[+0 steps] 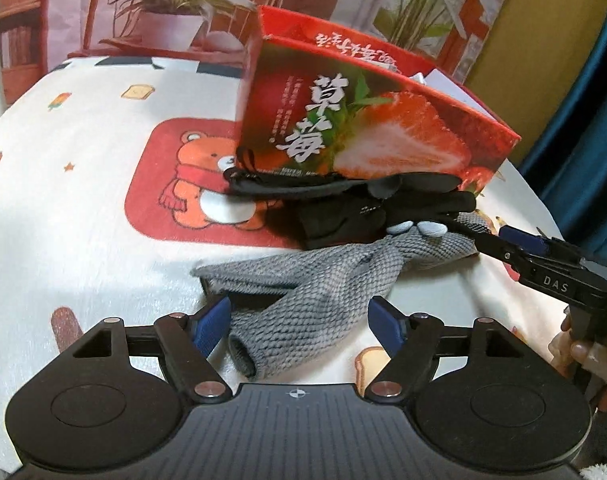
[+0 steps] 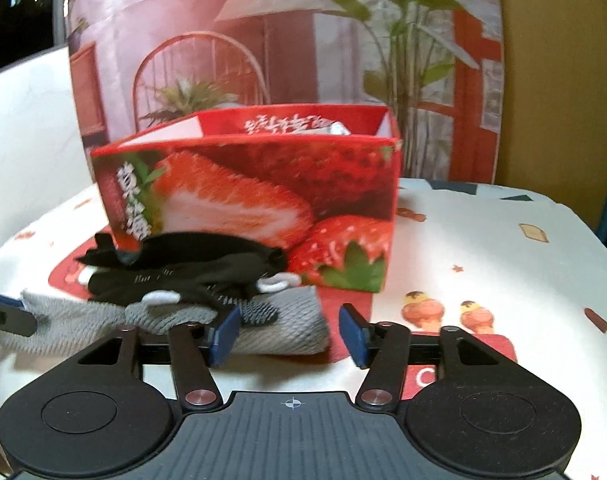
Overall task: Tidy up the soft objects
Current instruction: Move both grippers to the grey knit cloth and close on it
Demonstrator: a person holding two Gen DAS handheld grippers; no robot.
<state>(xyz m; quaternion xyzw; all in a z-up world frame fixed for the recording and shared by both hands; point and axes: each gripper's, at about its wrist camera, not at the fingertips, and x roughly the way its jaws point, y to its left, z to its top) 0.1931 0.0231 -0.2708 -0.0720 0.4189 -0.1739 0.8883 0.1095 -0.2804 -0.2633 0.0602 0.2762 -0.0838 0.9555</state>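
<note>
Looking down the left gripper [image 1: 299,328], I see its blue pads spread wide with a grey knitted glove [image 1: 303,284] lying between them on the tablecloth [image 1: 83,208]; neither pad presses the knit, so I read the jaws as open and holding nothing; the glove's cuff end points toward my camera and its far end runs up to the right under a heap of black gloves [image 1: 343,204]. Those black gloves, with pale oval patches on them, rest against the foot of a red strawberry box [image 1: 367,128], which stands open-topped on the cloth with something white showing inside; I cannot tell what that is. The cloth is cream with a cartoon bear in a red panel, toast and ice-lolly prints.

From the right gripper [image 2: 289,334] the same pile sits to the left of centre; the grey knitted glove [image 2: 279,332] spreads flat on the cloth, the black gloves [image 2: 183,276] lie on top of it, and the strawberry box [image 2: 255,208] rises just behind them. My right jaws are parted too; the left pad sits at the glove's near edge, and whether it touches I cannot tell; the right pad hangs over bare tablecloth [image 2: 483,264] beside the glove; nothing is clamped. In the left view this right gripper [image 1: 515,244] reaches in from the right edge, its tip at the far end of the grey glove, with a person's fingers [image 1: 579,348] on its handle. A printed backdrop [image 2: 263,40] of potted plants and a chair hangs behind the table.
</note>
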